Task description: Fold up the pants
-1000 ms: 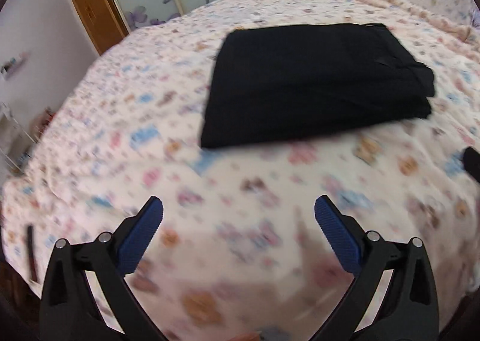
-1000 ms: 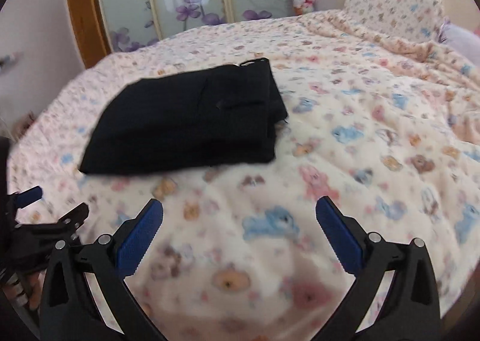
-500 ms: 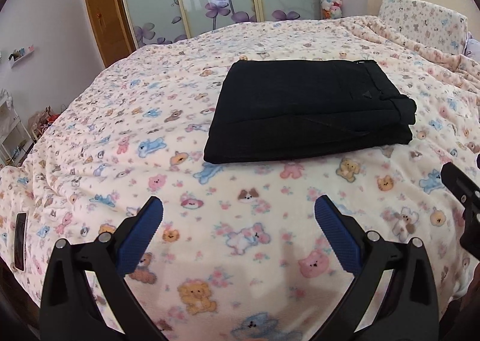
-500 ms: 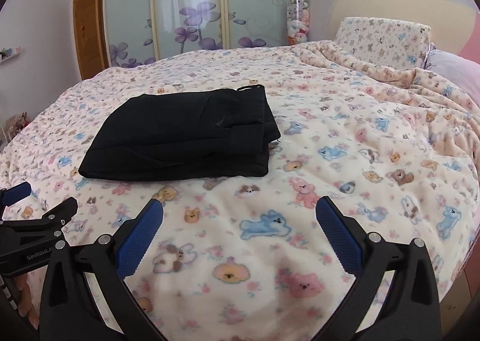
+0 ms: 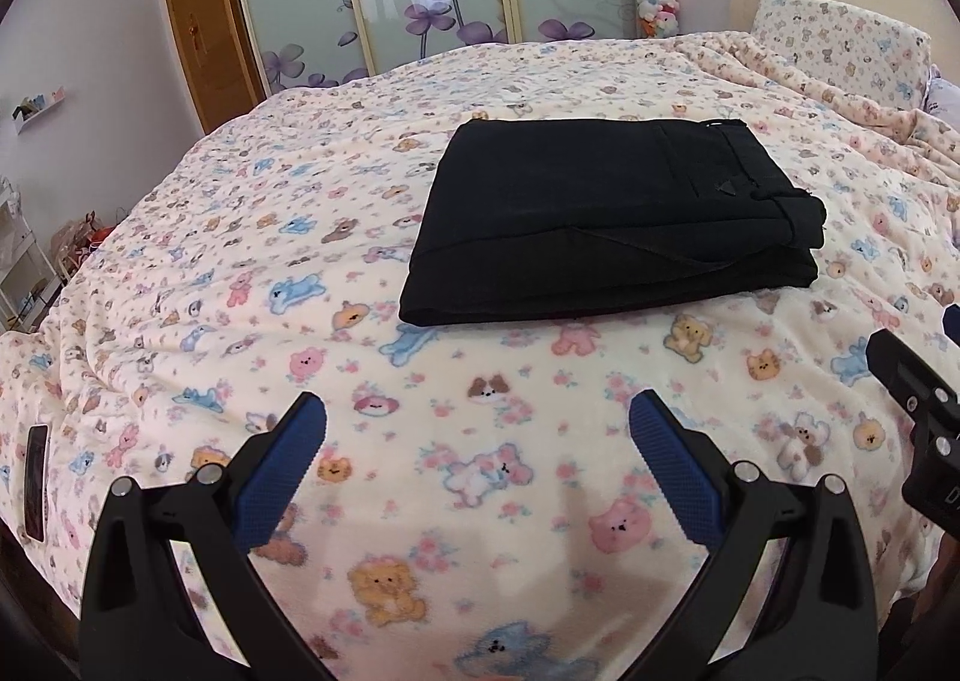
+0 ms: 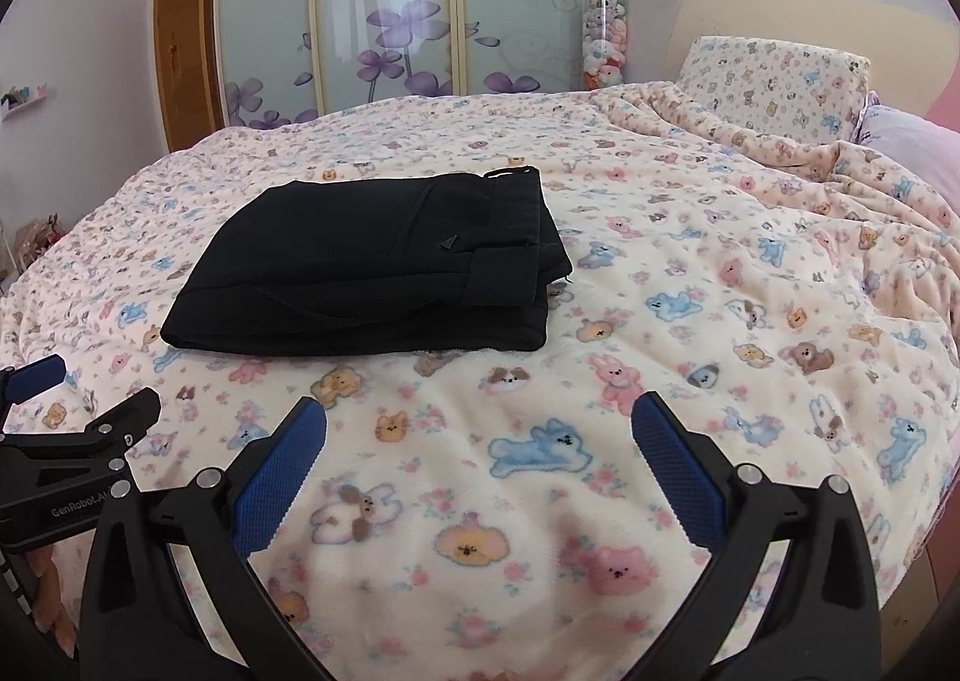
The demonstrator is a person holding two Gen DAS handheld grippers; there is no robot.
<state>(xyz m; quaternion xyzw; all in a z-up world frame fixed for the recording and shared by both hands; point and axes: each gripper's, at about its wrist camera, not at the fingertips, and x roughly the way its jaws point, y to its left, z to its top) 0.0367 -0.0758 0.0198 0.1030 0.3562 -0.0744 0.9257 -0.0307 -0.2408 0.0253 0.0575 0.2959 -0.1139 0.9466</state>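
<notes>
**Pants folded on the bed, both grippers wide and empty**

Here's the bed, big fleecy animal-print blanket across it, and sitting flat in the middle are the pants, black, already stacked in a neat rectangle with the waistband to the right. From the right wrist view the pants lie ahead and to the left. They look like soft woven cloth, light and limp, several layers thick, so the stack would likely slump or slide apart if lifted by one corner. Best bet for a hold is the thick folded near edge, pinching all layers together, one gripper toward each end.

The left gripper hovers over bare blanket, jaws spread, nothing between them, pants well ahead. The right gripper does the same, spread wide, holding nothing, clear of the cloth.
</notes>
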